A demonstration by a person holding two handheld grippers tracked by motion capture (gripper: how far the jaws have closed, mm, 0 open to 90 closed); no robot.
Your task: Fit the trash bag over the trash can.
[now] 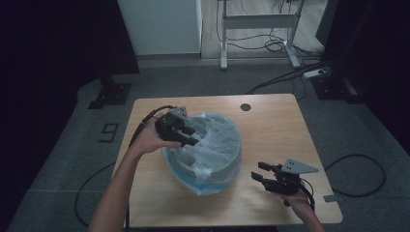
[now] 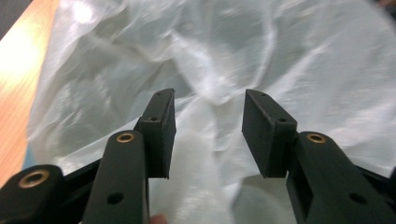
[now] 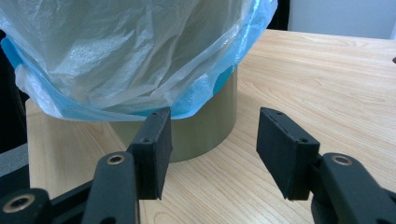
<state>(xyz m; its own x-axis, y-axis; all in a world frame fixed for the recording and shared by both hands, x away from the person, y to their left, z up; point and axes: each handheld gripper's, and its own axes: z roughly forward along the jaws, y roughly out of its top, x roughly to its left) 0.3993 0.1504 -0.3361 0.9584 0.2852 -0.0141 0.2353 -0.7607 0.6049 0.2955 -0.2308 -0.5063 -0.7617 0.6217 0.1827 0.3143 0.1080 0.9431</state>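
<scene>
Dim grey carpet and trailing cables surround the pale wooden table point(image 1: 270, 121) where I work, and everything that matters sits near its middle.

My left gripper point(image 1: 186, 137) hangs over the near-left rim of the round olive-green bin point(image 3: 201, 130), its jaws apart with nothing between them. In the left gripper view they frame the crumpled translucent white plastic liner bag point(image 2: 224, 60), which lies straight ahead and just below the pads; whether a pad grazes the film I cannot tell. My left hand point(image 1: 151, 137) comes in from the left side of the bin, wrist bent so the jaws aim across and down into the opening.

My right gripper point(image 1: 265, 175) is low at the table's near-right, apart from the bin and not touching it, jaws likewise spread and empty. They point left toward the bin's lower wall, where the bag's blue edge point(image 3: 219, 88) hangs folded over the outside, above the level of the pads. My right forearm rises from the bottom edge, the grey plate on top.

The bin stands upright at the centre of the table, liner draped over its rim and bulging loosely inside. My left gripper is much the nearer one, practically on the bag; I judge a pinch on the film would only need those jaws to drop slightly and close, while the right would have to travel left and lift to reach the blue hem.
</scene>
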